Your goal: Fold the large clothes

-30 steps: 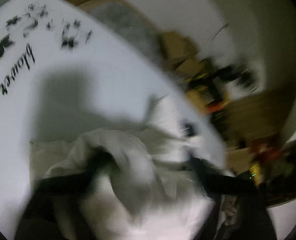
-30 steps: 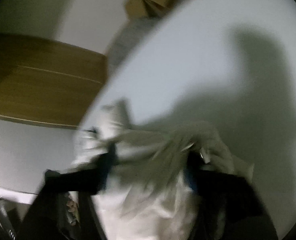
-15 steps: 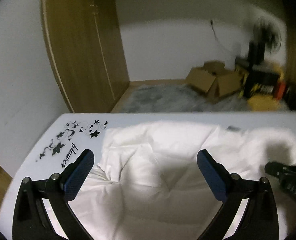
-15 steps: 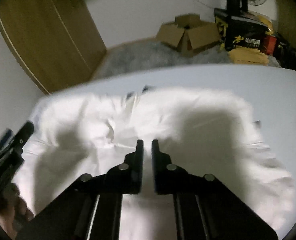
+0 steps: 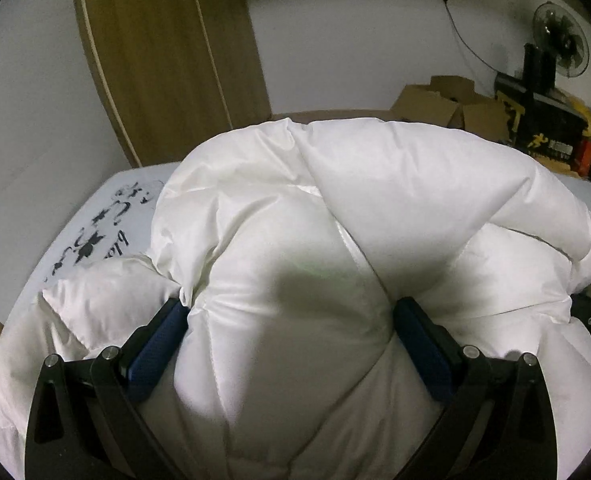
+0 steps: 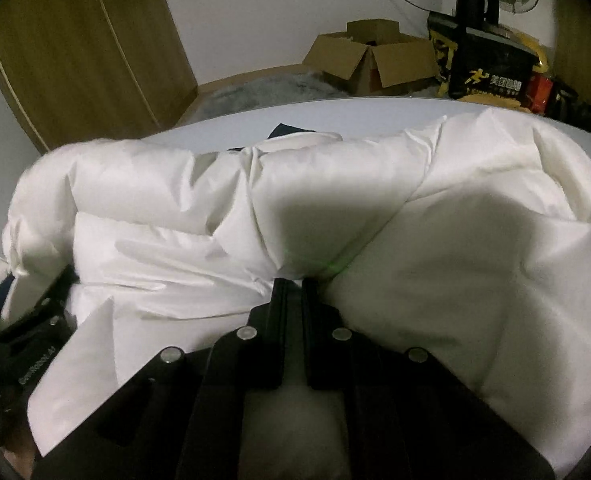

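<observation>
A puffy white down jacket (image 5: pixel 335 208) lies bunched on the white table (image 5: pixel 107 208) and fills both views; in the right wrist view the jacket (image 6: pixel 475 240) spreads across the table (image 6: pixel 375 116). My left gripper (image 5: pixel 291 312) is open, its blue-padded fingers (image 5: pixel 163 332) wide apart and pressed into the jacket on either side of a bulge. My right gripper (image 6: pixel 293 282) has its jaws close together, the tips pushed into a crease of the jacket; whether fabric is pinched is hidden. The left gripper also shows in the right wrist view (image 6: pixel 27 336) at the lower left.
A black flower print (image 5: pixel 91 240) marks the table's left part. Behind the table are a wooden wardrobe (image 5: pixel 167 52), cardboard boxes (image 6: pixel 371 60), a black and yellow box (image 6: pixel 483 68) and a fan (image 5: pixel 559 40). A grey rug (image 6: pixel 263 88) lies on the floor.
Both grippers have dropped from above the jacket into it. The jacket now bulges up between the left fingers. The right jaws stay close together.
</observation>
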A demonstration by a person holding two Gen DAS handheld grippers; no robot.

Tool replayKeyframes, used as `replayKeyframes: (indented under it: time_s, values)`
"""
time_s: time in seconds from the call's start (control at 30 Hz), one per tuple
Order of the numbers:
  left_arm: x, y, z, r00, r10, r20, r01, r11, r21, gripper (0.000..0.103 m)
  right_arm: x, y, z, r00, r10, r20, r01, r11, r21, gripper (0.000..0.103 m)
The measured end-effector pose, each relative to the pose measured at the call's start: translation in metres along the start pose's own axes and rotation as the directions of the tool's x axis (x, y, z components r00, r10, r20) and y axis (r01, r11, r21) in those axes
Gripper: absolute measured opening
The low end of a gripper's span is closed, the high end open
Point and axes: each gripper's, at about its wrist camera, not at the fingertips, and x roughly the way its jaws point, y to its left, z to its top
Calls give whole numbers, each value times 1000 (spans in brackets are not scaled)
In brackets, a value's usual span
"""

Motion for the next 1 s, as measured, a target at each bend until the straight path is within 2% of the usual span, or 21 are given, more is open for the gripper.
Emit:
replayKeyframes:
  time_s: [0.07,0.1,0.13,0.17,0.2,0.23,0.27,0.3,0.4,0.47,0.57,0.73,1.0]
  values:
    - [-2,17,10,996,-62,-58,61,998,-22,103,-9,1,5,998,-23,-60,20,999,-36,8]
    - [-11,31,18,995,-86,-49,83,995,-61,102,-21,-4,10,998,-14,-56,13,1000,-21,8]
    - [-24,49,27,996,-91,19,92,992,-86,103,-39,-12,14,1000,-1,-12,1,1000,-1,8]
    - [-33,61,30,996,-62,66,67,994,-86,103,-66,-24,20,996,-52,69,52,999,0,9]
    - [-40,77,38,994,15,111,-5,997,-82,103,-79,-32,25,987,-122,109,123,992,0,18]
    - [-38,89,43,993,34,112,-24,996,-89,103,-87,-44,30,972,-196,128,197,980,6,27]
    - [-33,99,44,994,34,103,-24,994,-102,103,-87,-53,33,969,-216,122,216,976,7,46]
    - [-25,108,43,996,36,83,-26,992,-120,103,-82,-64,35,969,-222,106,223,975,0,48]
    - [9,120,24,999,35,10,-33,989,-147,103,-50,-84,25,974,-221,40,223,973,-52,49]
    - [35,123,2,996,-60,-71,43,975,-217,102,-40,-93,14,981,-190,50,190,982,-11,51]
    - [45,130,-4,993,-94,-71,71,958,-277,103,-36,-87,8,975,-205,85,208,978,-24,52]
    - [59,136,-3,981,-156,-115,115,946,-304,103,-26,-94,9,984,-174,47,175,985,-9,52]
    - [65,137,-6,979,-162,-122,118,945,-306,103,-21,-101,11,986,-162,34,162,987,4,53]
